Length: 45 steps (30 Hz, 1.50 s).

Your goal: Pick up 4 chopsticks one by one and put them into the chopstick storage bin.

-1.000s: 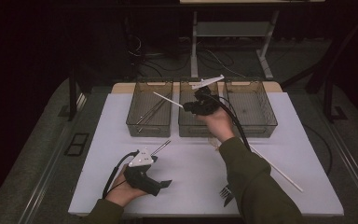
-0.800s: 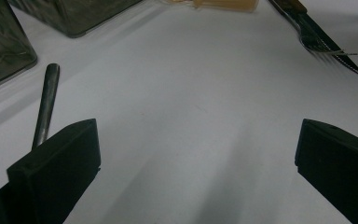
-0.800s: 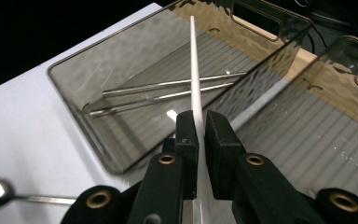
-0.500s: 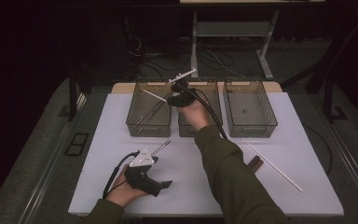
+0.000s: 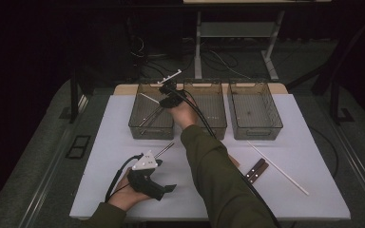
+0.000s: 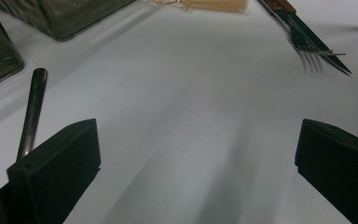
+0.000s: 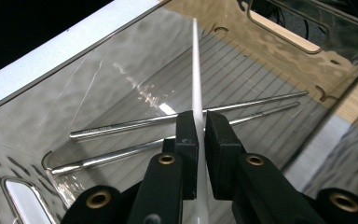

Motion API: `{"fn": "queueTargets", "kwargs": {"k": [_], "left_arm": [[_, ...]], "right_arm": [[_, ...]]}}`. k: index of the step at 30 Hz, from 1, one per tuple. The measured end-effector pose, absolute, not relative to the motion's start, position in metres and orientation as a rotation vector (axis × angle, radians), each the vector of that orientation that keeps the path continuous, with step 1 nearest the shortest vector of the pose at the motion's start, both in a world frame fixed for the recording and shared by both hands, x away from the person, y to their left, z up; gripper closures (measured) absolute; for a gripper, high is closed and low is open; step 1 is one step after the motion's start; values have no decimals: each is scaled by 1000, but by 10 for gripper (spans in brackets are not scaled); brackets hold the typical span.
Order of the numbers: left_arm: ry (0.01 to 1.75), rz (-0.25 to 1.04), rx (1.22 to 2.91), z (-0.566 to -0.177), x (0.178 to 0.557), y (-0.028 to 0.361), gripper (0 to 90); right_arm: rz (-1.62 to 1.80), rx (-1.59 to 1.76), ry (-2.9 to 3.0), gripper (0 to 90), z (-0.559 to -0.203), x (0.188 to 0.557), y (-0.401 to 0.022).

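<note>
Right tool (image 7: 200,128): clenched on a thin white straw (image 7: 196,70), held over the left bin (image 5: 138,124).
Bin: clear ribbed plastic, two slim metal straws (image 7: 135,123) inside.
Left tool (image 6: 196,154): released, resting on the smooth white surface (image 6: 191,93).

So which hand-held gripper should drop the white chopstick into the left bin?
The right hand-held gripper: it is shut on the white chopstick directly above the left bin. The left hand-held gripper rests open on the table, far from it.
</note>
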<state>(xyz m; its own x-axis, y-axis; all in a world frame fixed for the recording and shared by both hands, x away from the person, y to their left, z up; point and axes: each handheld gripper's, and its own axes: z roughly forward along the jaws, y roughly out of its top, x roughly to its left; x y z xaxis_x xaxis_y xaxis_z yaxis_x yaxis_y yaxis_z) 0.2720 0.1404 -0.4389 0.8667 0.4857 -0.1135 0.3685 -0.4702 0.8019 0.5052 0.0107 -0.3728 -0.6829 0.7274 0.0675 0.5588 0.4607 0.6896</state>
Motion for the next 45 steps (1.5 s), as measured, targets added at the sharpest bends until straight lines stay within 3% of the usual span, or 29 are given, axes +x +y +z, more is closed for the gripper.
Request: {"fn": "queueTargets", "kwargs": {"k": [9,18,45], "left_arm": [[611,162,2116,-439,272,140,0],[618,168,2110,-438,271,141,0],[629,186,2119,-438,272,144,0]], "right_arm": [[1112,1066,2485,665,-364,498,11],[1227,1068,2528,509,-354,489,-14],[1325,939,2499,418,-342,410,-148]]}}
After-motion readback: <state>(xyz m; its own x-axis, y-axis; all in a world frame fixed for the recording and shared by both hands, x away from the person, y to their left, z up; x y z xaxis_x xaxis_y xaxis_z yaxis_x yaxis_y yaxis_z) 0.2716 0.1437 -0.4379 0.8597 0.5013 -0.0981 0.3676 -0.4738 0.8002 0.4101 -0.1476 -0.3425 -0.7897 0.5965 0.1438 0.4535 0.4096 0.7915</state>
